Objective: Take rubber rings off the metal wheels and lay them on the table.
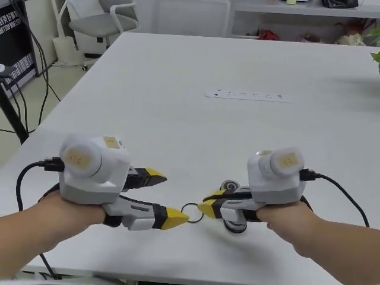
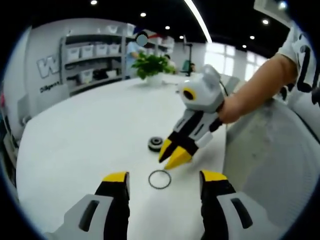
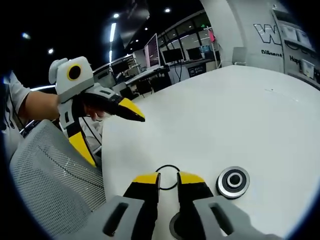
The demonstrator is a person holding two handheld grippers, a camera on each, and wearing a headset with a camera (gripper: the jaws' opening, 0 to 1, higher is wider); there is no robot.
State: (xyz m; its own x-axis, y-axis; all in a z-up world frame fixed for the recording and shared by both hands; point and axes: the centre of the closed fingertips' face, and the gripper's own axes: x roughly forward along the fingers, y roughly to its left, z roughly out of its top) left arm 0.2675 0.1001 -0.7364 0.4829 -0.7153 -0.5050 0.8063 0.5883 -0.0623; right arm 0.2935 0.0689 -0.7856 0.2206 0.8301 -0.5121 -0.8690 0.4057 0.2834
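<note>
While the left gripper [image 1: 167,196] [image 2: 165,177] is held low over the near part of the table [image 1: 196,136], its jaws stand wide apart. The rubber ring [image 1: 191,212] [image 2: 159,179] lies flat on the tabletop in the gap between them, touching neither jaw. Facing it from the other side, the right gripper [image 1: 206,208] [image 3: 168,178] [image 2: 171,154] has its jaws drawn to a narrow slit with nothing in them. Its yellow tips sit just beside the ring [image 3: 167,176]. From the right gripper view I cannot tell whether they touch it.

One metal wheel [image 1: 230,186] [image 2: 156,144] [image 3: 233,182] lies flat on the table just beyond the right gripper. A second wheel [image 1: 236,226] lies under that gripper's body, partly hidden.

Outward from there the white tabletop is smooth and stretches wide toward its far end. A pale power strip [image 1: 249,95] lies on it well beyond the grippers. The near edge of the table runs just under the person's forearms, and the left edge slants away toward an office chair [image 1: 101,21] at the far corner. Black cables [image 1: 27,95] hang and trail over the floor on that left side. A grey mesh chair [image 3: 50,175] stands close against the near edge. In the left gripper view a potted plant [image 2: 152,65] sits at the far side of the table, with shelves [image 2: 90,65] of boxes on the wall behind it.
</note>
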